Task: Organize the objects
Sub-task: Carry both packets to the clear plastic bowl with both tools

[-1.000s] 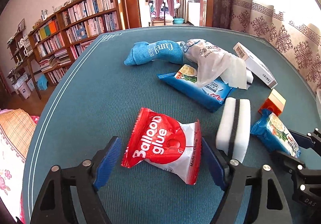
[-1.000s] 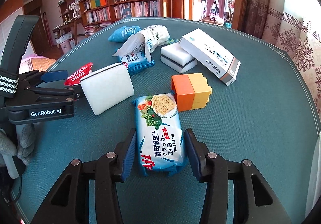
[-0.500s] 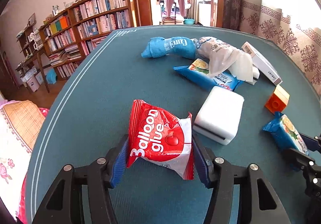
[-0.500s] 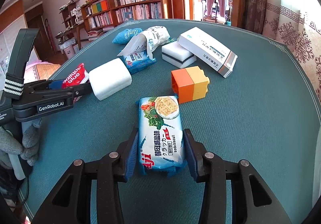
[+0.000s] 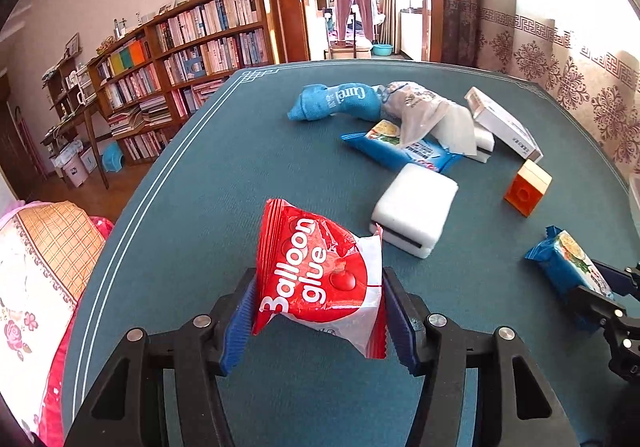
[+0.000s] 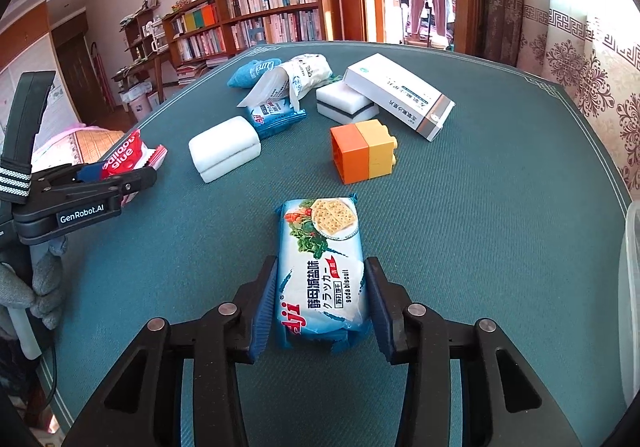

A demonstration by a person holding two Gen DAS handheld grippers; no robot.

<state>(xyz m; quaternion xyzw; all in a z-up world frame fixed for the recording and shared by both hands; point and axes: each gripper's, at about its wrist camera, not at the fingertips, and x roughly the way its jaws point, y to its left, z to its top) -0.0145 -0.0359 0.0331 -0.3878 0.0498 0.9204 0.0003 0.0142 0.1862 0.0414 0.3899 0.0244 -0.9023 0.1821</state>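
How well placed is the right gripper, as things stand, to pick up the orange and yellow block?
Probably not yet: the right gripper is shut on the cracker packet, so its jaws are occupied. The orange and yellow block itself stands unobstructed just beyond the packet.

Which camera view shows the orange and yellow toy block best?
The right wrist view: the orange and yellow block stands whole on the table near the picture's middle, with both colours and its side studs clear. In the left wrist view it is smaller, near the right edge, seen mostly from its orange side.
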